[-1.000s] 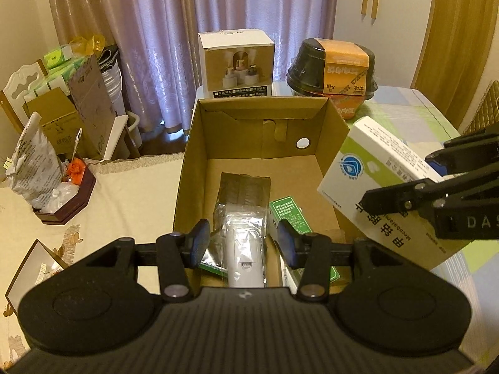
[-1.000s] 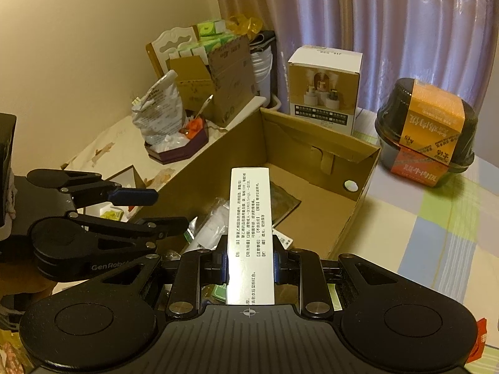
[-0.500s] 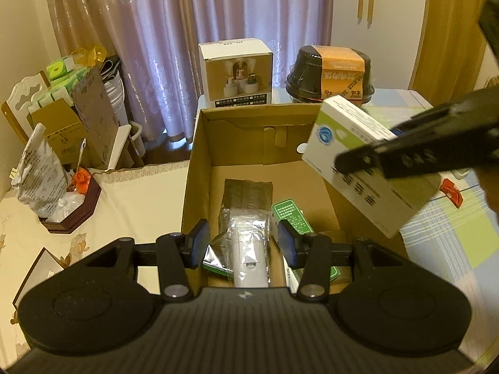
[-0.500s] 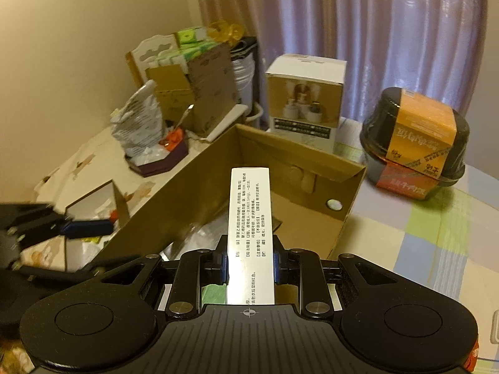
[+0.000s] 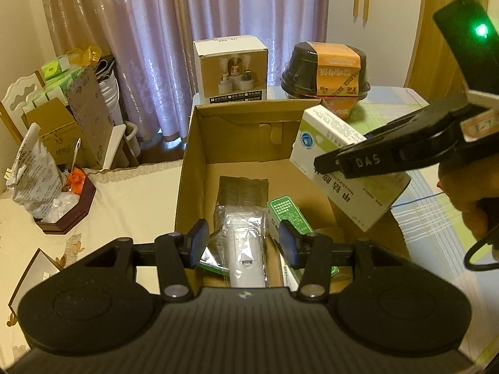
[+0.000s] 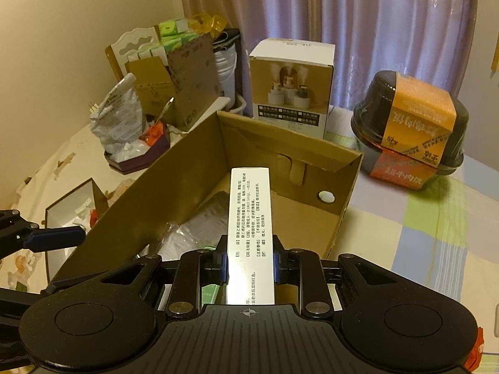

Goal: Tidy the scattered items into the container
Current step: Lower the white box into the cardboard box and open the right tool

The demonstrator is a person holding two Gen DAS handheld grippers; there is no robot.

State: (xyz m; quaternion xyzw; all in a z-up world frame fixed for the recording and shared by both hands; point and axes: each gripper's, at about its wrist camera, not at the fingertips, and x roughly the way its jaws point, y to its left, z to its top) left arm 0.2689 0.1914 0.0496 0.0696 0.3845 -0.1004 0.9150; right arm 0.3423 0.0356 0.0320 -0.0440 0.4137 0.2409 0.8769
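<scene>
Right gripper (image 6: 249, 269) pinching medicine carton (image 6: 249, 218) above cardboard box (image 6: 174, 168) at 12 o'clock for drop-in; left gripper (image 5: 243, 246) spread, idle.

Black ribbed tongs (image 5: 244, 247) with blue pads (image 5: 197, 243) and silver screws (image 5: 172, 290); right tongs (image 6: 249, 265) bear white "DAS" lettering and a green light.

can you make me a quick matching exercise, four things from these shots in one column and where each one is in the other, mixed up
Things:
1. white medicine box
2. green-topped box
3. black bowls with orange sleeve
4. left gripper

Places:
A. lying inside the cardboard box
B. open and empty over the carton's near end
C. clamped in the right gripper
D. on the table beyond the carton

Pairs: 1-C, 2-A, 3-D, 4-B
</scene>
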